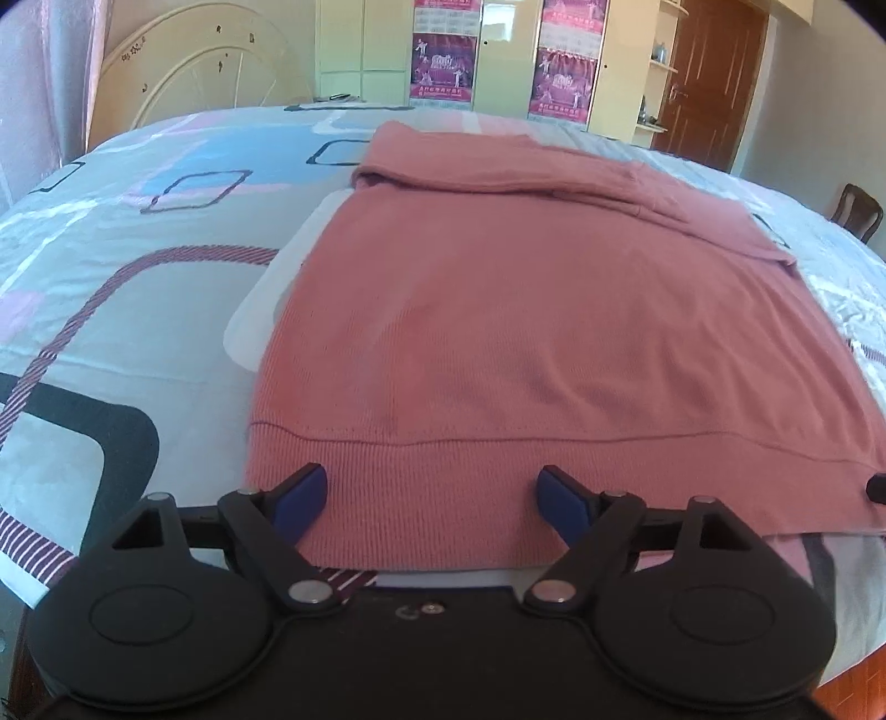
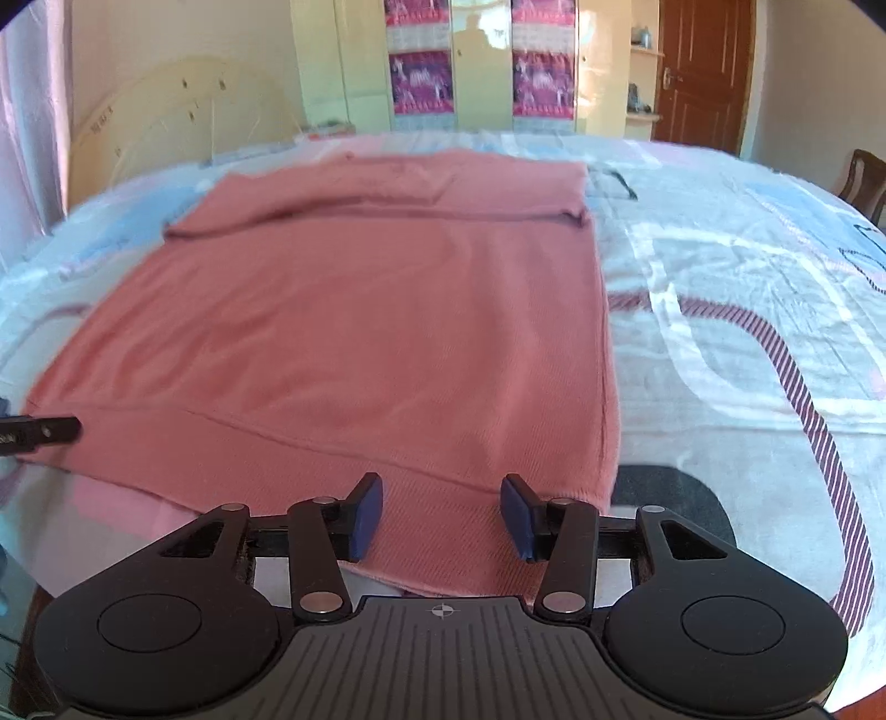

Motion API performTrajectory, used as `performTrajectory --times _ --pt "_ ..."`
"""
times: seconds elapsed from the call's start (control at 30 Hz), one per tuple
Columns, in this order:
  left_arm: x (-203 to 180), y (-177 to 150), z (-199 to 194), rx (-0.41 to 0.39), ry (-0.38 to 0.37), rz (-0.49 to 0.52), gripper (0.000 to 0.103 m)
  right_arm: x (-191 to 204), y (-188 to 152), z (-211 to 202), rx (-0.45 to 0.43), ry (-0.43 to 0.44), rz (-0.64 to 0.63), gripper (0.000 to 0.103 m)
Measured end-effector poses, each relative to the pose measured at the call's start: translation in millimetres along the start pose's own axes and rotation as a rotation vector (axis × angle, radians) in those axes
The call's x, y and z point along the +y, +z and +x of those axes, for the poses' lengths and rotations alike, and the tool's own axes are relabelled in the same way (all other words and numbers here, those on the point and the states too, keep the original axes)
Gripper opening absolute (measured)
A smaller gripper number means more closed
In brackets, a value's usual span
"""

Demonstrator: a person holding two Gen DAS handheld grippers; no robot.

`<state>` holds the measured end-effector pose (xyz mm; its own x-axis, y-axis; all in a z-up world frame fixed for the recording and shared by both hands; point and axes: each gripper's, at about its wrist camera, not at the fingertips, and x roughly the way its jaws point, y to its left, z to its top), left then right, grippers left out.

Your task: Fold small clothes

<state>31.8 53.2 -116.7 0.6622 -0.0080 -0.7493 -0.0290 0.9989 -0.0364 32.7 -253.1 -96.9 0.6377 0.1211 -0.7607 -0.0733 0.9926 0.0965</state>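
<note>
The left gripper stands with its two blue pads spread wide over the ribbed hem of one pink sweater, nothing pinched between them. The right gripper hovers over the same hem near the sweater's right corner, its two pads parted less widely and also clear of the cloth. In the right wrist view a dark finger of the other gripper juts in at the left edge.

The single sweater lies flat on a patterned bedsheet, its hem nearest the grippers and its sleeves folded across the far end.

Beyond the bed stand one pale wardrobe carrying two purple posters, one brown door, and one wooden chair at the right edge.
</note>
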Motion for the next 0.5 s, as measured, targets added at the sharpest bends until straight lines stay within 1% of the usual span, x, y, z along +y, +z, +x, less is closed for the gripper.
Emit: performTrajectory --times 0.03,0.17,0.23,0.27,0.4,0.5 --pt "-0.1 0.7 -0.7 -0.002 0.001 0.002 0.082 -0.7 -1.2 3.7 0.016 -0.004 -0.003 0.048" --pt "3.3 4.2 -9.0 -0.021 0.018 -0.011 0.081 -6.3 -2.4 -5.3 -0.01 0.016 0.013 0.05" --pt "7.3 6.4 -10.3 -0.023 0.035 -0.025 0.081 -11.6 -2.6 -9.6 -0.023 0.008 0.03 0.056" --pt "9.9 7.5 -10.6 -0.022 0.044 -0.031 0.081 -14.5 -2.4 -11.0 -0.027 0.005 0.038 0.057" --pt "20.2 12.6 -11.0 -0.02 0.075 -0.044 0.081 -23.9 -1.2 -13.2 -0.033 -0.017 0.057 0.058" --pt "27.8 16.6 -8.6 -0.009 0.082 -0.051 0.081 -31.7 -0.3 -12.7 -0.03 -0.034 0.071 0.059"
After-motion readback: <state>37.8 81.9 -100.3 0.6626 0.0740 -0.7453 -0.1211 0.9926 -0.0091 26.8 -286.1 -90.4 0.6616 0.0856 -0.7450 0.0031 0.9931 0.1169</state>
